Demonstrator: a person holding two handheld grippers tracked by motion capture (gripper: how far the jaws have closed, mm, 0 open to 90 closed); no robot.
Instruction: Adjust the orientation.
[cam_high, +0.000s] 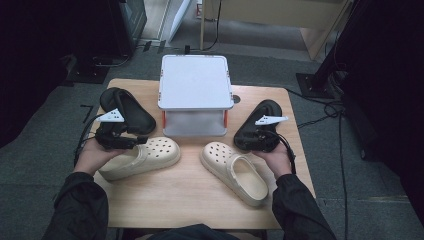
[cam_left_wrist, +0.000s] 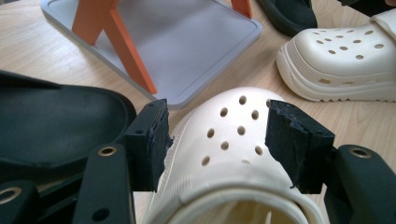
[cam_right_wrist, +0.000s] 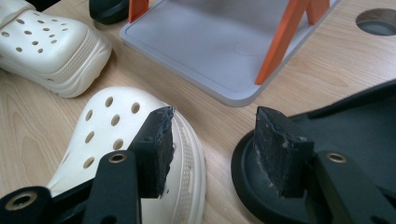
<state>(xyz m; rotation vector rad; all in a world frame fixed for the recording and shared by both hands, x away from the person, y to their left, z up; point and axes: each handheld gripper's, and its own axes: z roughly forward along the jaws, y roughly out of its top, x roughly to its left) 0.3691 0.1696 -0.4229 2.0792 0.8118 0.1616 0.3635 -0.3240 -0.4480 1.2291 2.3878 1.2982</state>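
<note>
Item: cream perforated foam clog (cam_left_wrist: 224, 154), lying between the wide-open jaws of the left gripper (cam_left_wrist: 215, 140); light, springy, grippy; best pinched across its toe cap. Right gripper (cam_right_wrist: 210, 149) gaping, empty, between second cream clog (cam_right_wrist: 116, 135) and black rubber slide sandal (cam_right_wrist: 345, 140)

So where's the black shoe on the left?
In the high view the left black sandal lies at the table's far left, beside the grey rack, just behind the left cream clog and under the left gripper.
</note>
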